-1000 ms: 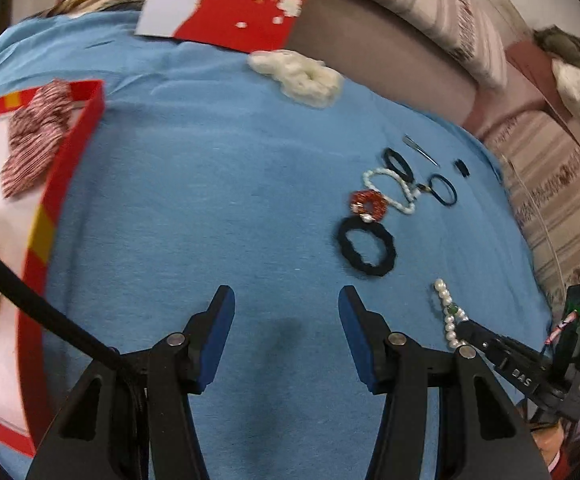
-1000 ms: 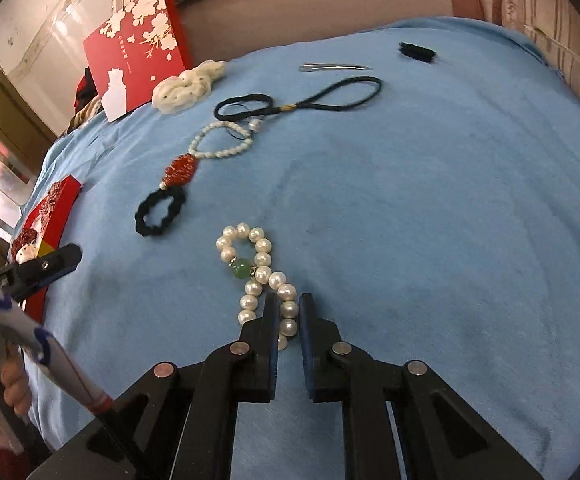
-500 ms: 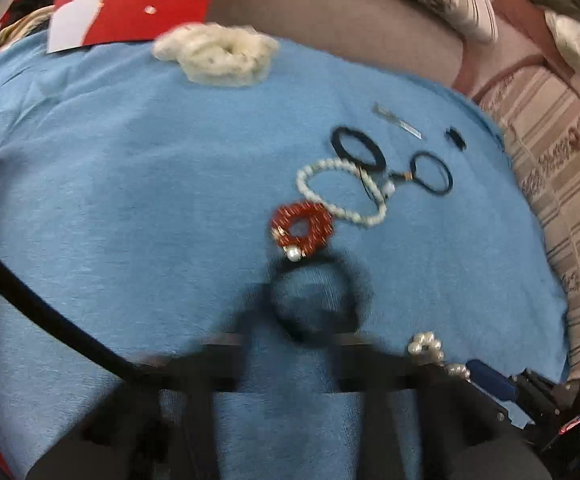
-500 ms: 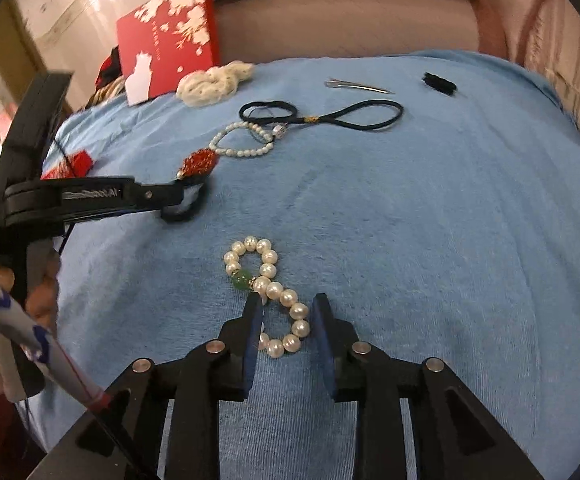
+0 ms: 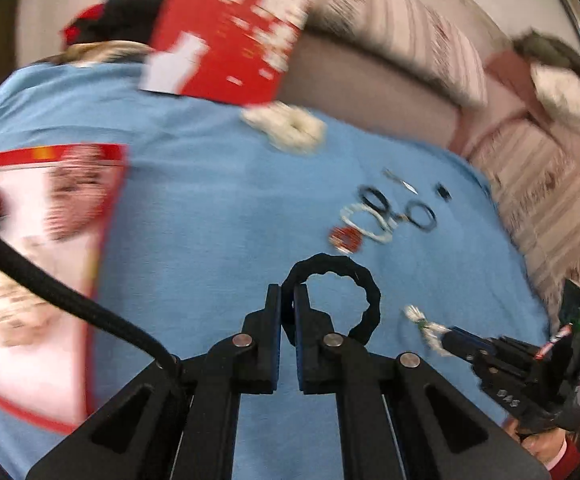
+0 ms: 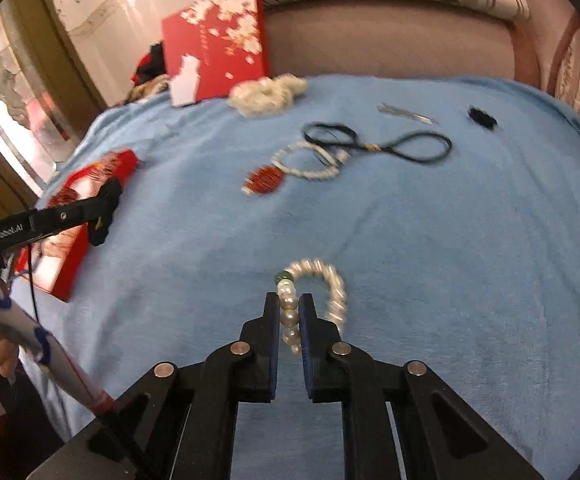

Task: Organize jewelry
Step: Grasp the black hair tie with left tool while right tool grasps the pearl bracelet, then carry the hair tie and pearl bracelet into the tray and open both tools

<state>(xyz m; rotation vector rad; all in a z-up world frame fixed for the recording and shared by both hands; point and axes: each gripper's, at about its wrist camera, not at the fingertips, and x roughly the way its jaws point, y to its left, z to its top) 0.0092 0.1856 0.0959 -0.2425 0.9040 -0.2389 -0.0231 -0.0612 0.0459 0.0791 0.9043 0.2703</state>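
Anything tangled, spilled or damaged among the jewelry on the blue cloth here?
One tangle: the white bead bracelet lies overlapped with the looped black cord, so lifting either may drag the other. Nothing looks spilled or broken; the blurred frames hide fine damage.

Two grippers are in view: the left gripper [image 5: 287, 320] low in the centre of the left wrist view, the right gripper [image 6: 290, 320] low in the centre of the right wrist view.

Pearl pieces number two: one pearl bracelet with a green bead [image 6: 322, 284] and one white bead strand [image 6: 310, 160] above centre.

There is one black scalloped ring [image 5: 334, 292], one red beaded piece [image 6: 263, 179], one thin black cord [image 6: 390, 146] lying in two loops, one small black clip [image 6: 482, 117], one metal pin [image 6: 406, 113] and one cream scrunchie [image 6: 265, 94].

Red boxes number two: one flowered red box [image 6: 217, 40] at upper left and one open red tray [image 6: 69, 264] at the left edge. One blue blanket [image 6: 470, 260] lies under everything.
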